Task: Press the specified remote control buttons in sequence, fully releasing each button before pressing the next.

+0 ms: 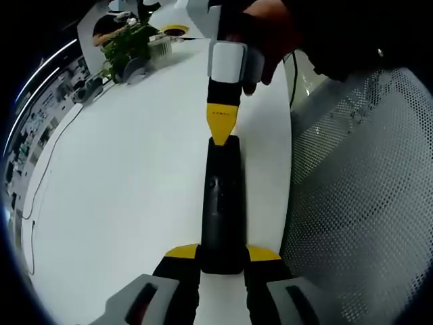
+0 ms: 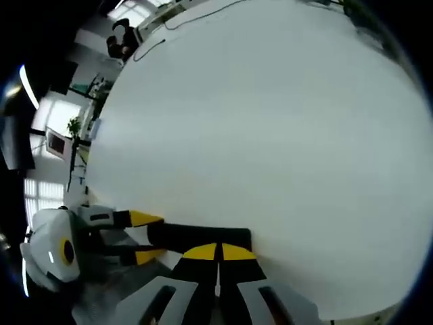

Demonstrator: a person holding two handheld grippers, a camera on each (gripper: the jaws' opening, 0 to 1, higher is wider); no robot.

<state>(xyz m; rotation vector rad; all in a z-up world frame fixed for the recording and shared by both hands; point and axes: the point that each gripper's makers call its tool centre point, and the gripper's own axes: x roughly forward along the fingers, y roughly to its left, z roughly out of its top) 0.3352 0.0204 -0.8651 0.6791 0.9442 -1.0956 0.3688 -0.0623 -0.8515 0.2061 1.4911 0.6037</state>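
**Remote clamped at one end, touched at the other**

In the left gripper view we see our left gripper (image 1: 222, 261) nearest, its yellow-tipped jaws clamped on the near end of the black remote control (image 1: 222, 206), which lies lengthwise on the white table (image 1: 128, 196). At the remote's far end the right gripper (image 1: 222, 132) comes down with its jaws pressed together, their yellow tip on the remote's top face. A hand (image 1: 267, 37) holds that gripper. To the right stands a grey mesh chair (image 1: 365, 196); far off on the table sit a green plant (image 1: 128, 42) and a thin cable (image 1: 47, 169).

In the right gripper view the closed yellow tips rest on the remote, with the left gripper just beyond.
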